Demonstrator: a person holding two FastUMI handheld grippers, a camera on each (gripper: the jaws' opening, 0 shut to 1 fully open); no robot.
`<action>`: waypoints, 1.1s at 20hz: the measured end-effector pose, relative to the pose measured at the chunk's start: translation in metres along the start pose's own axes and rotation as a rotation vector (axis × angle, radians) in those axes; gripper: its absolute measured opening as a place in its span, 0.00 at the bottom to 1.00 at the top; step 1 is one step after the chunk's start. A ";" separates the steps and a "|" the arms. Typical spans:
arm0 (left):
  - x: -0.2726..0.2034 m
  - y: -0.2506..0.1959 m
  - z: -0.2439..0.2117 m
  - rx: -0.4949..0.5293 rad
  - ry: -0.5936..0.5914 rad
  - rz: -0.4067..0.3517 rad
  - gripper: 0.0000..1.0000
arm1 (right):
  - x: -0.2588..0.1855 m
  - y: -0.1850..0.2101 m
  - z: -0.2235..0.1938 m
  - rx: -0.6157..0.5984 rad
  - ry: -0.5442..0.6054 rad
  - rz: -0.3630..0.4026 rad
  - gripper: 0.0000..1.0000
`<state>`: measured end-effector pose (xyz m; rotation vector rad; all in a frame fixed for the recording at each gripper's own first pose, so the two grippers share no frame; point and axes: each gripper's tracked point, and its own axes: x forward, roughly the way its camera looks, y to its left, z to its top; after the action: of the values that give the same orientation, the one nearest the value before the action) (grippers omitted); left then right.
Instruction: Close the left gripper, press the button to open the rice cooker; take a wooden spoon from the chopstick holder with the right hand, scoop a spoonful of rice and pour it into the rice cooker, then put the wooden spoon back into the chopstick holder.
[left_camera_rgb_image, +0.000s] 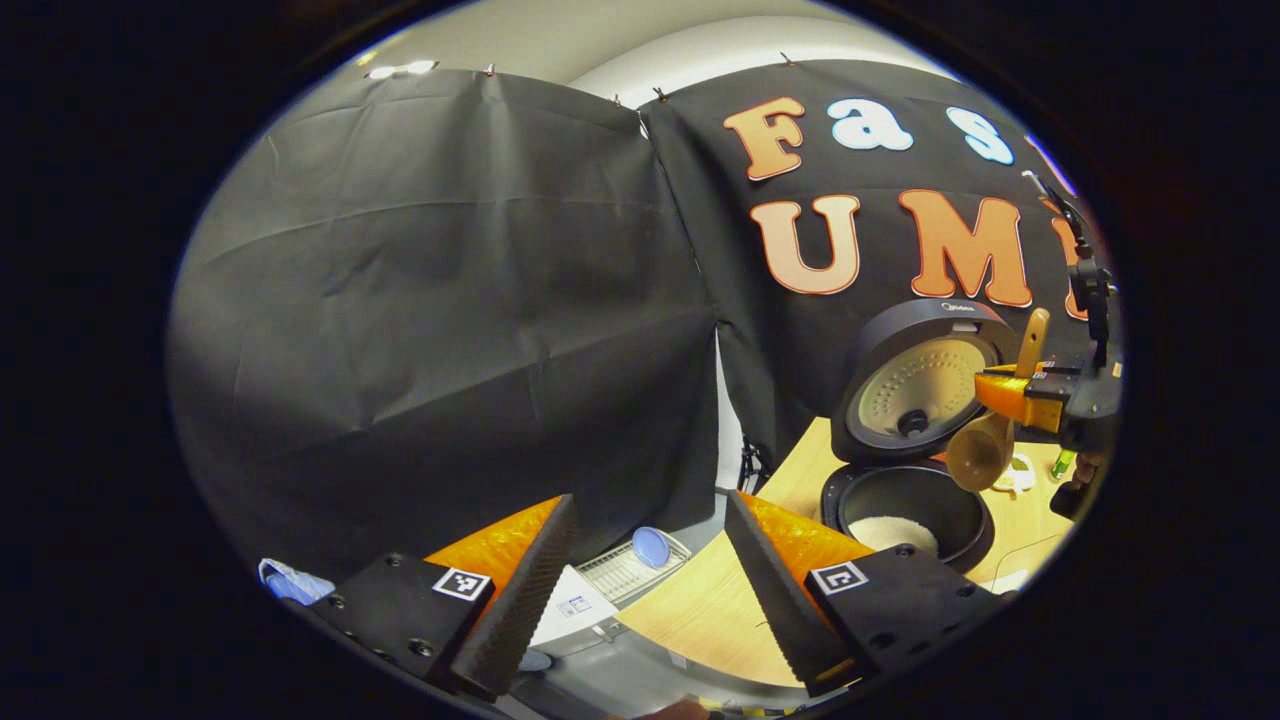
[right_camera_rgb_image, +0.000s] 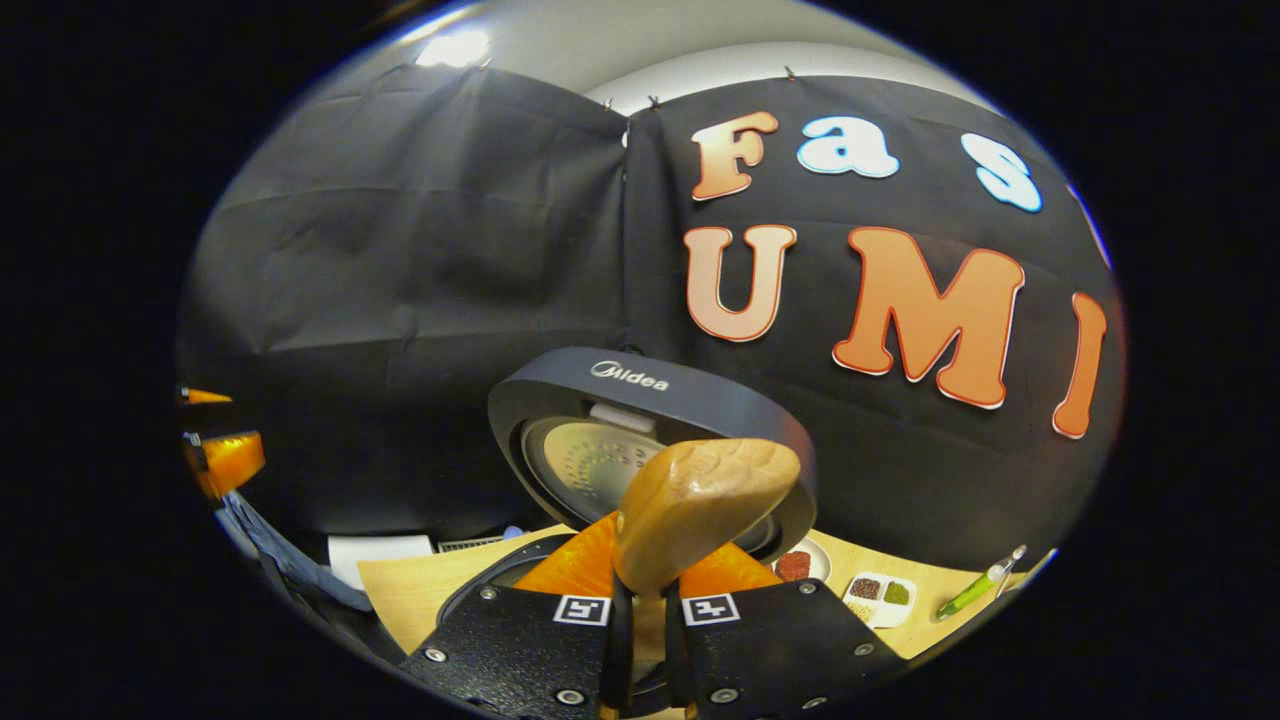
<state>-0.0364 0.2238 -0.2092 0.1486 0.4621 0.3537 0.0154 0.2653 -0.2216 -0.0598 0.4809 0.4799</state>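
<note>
The rice cooker stands open on the wooden table (left_camera_rgb_image: 700, 600), its lid (left_camera_rgb_image: 912, 395) raised upright behind the pot (left_camera_rgb_image: 905, 505). White rice (left_camera_rgb_image: 888, 532) lies in the bottom of the pot. My right gripper (left_camera_rgb_image: 1010, 395) hovers above the pot's right rim, shut on the wooden spoon (left_camera_rgb_image: 982, 450), whose bowl hangs down and is tipped sideways. In the right gripper view the spoon's handle end (right_camera_rgb_image: 705, 500) rises between the fingers of my right gripper (right_camera_rgb_image: 655, 570), in front of the lid (right_camera_rgb_image: 600, 395). My left gripper (left_camera_rgb_image: 648, 500) is open, holds nothing, and sits left of the cooker, off the table's edge.
A wire rack with a blue item (left_camera_rgb_image: 650, 548) sits below the table's left edge. Right of the cooker lie a small dish (right_camera_rgb_image: 795, 565), a divided tray of grains (right_camera_rgb_image: 880, 592) and a green pen (right_camera_rgb_image: 975, 590). My left gripper (right_camera_rgb_image: 225, 460) shows at the far left.
</note>
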 end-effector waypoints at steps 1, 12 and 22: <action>0.002 -0.007 0.001 0.005 -0.001 -0.006 0.93 | -0.005 -0.008 0.002 0.057 0.003 -0.001 0.12; -0.006 -0.084 0.011 0.041 -0.019 -0.131 0.93 | -0.107 -0.158 -0.042 0.396 0.059 -0.240 0.12; -0.015 -0.170 0.030 0.070 -0.046 -0.288 0.93 | -0.226 -0.253 -0.110 0.520 0.103 -0.517 0.12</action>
<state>0.0160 0.0588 -0.2140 0.1555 0.4437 0.0517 -0.0925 -0.0745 -0.2298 0.2877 0.6540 -0.1634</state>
